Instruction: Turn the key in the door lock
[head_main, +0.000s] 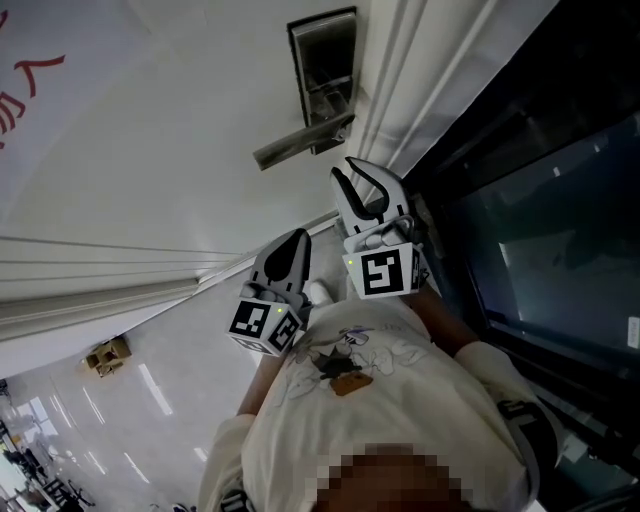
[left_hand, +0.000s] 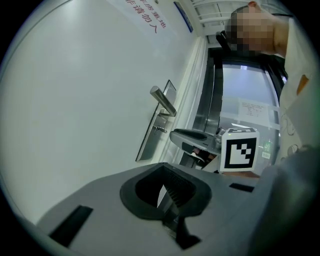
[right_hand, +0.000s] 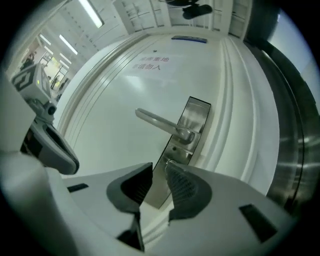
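The steel lock plate (head_main: 322, 70) with its lever handle (head_main: 298, 143) is set in a white door. A small key (right_hand: 170, 162) sticks out of the plate (right_hand: 196, 116) below the lever (right_hand: 159, 122); the left gripper view shows this key (left_hand: 160, 129) too. My right gripper (right_hand: 159, 168) is open and points at the plate, holding nothing. The key lies just off its right fingertip. In the head view the right gripper (head_main: 344, 167) hangs a little short of the lever. My left gripper (head_main: 298, 238) is shut and empty, held back from the door, left of the right one.
The white door frame (head_main: 400, 90) runs beside the lock, with a dark glass panel (head_main: 540, 230) beyond it. A small cardboard box (head_main: 108, 355) lies on the glossy floor. The person's torso fills the lower head view.
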